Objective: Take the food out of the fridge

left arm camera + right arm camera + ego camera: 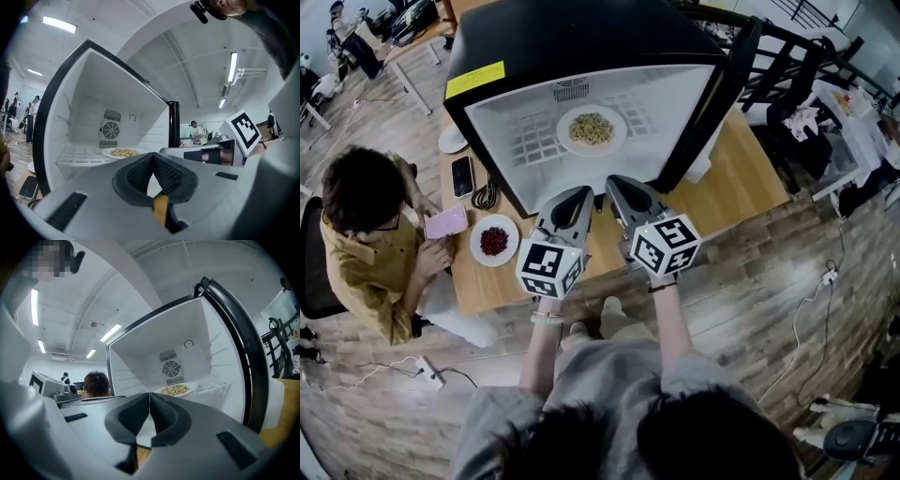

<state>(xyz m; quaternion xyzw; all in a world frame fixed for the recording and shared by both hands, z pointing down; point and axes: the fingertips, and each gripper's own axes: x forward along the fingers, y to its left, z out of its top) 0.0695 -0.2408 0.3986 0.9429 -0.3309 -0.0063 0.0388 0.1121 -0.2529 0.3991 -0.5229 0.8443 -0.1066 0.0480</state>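
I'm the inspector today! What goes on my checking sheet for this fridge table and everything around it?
Surface: wooden table, carrying the open fridge.
Job's things: plate of food on the shelf inside the fridge, untouched.
Clutter: plate of red food, black phone, empty white plate.
Grippers: left gripper and right gripper in front of the fridge opening, fingers together, holding nothing.
Cables: black cable beside the black phone; power strip and white cord on the floor.
Surroundings: seated person at the table holding a pink phone; wood floor.
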